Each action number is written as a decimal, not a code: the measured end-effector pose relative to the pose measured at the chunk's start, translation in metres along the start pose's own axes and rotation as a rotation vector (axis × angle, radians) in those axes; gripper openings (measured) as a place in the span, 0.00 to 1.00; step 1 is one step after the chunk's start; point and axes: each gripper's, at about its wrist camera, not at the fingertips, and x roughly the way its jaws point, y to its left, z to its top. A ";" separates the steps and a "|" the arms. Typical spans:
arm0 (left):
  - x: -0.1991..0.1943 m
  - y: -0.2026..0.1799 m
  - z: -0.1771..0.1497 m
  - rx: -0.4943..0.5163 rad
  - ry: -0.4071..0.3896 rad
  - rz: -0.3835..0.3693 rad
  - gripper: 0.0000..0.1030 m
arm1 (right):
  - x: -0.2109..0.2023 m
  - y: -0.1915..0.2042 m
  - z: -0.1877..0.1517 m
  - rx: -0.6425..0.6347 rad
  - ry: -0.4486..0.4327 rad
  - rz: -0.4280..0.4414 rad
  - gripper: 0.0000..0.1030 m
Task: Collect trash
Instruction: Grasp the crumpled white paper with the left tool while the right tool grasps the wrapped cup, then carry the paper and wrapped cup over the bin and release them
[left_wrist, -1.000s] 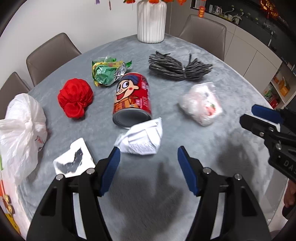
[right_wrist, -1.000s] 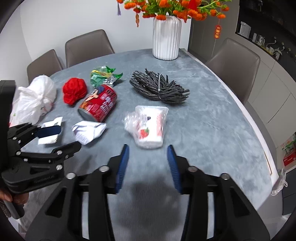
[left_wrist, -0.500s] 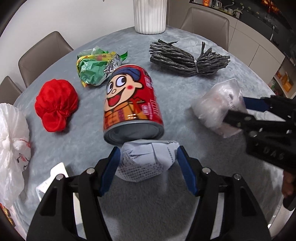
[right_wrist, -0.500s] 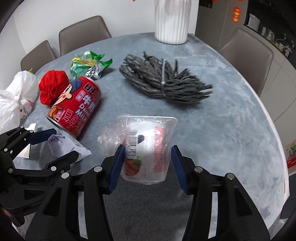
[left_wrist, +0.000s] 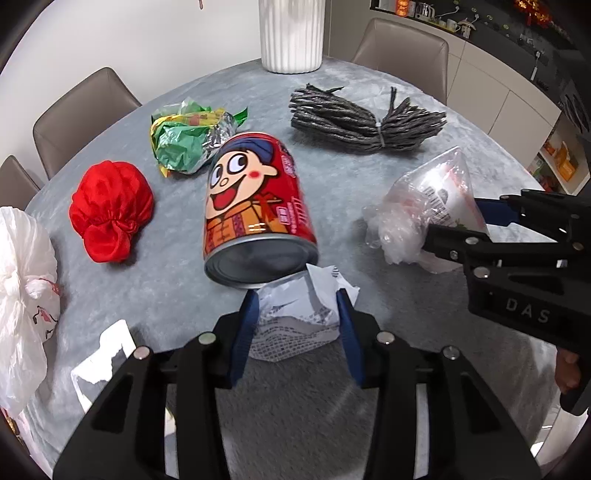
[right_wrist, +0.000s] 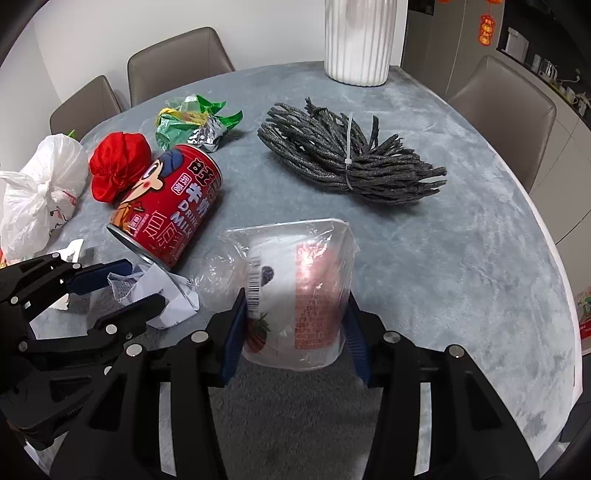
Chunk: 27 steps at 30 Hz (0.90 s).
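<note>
A crumpled white receipt lies just in front of a red cartoon milk can that lies on its side. My left gripper straddles the paper; its jaws are closing and both blue pads press into it. The right wrist view shows the same grip on the receipt. My right gripper is closing on a clear plastic-wrapped cup, and its pads touch both sides. In the left wrist view that gripper and cup are at the right.
On the grey table lie a red cloth ball, a green foil wrapper, a tied grey cord bundle, a white plastic bag and a torn white packet. A white vase stands at the back, with chairs around.
Both grippers came down and forward onto the table. The left one moved around the receipt and narrowed on it. The right one moved around the wrapped cup.
</note>
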 end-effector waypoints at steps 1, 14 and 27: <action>-0.002 -0.001 -0.001 0.002 -0.003 -0.003 0.38 | -0.002 0.000 0.000 0.002 -0.002 -0.001 0.45; -0.025 -0.028 0.001 0.072 -0.030 -0.099 0.26 | -0.041 -0.012 -0.020 0.081 -0.050 -0.055 0.45; -0.048 -0.154 -0.007 0.348 -0.039 -0.280 0.26 | -0.129 -0.088 -0.125 0.362 -0.086 -0.247 0.45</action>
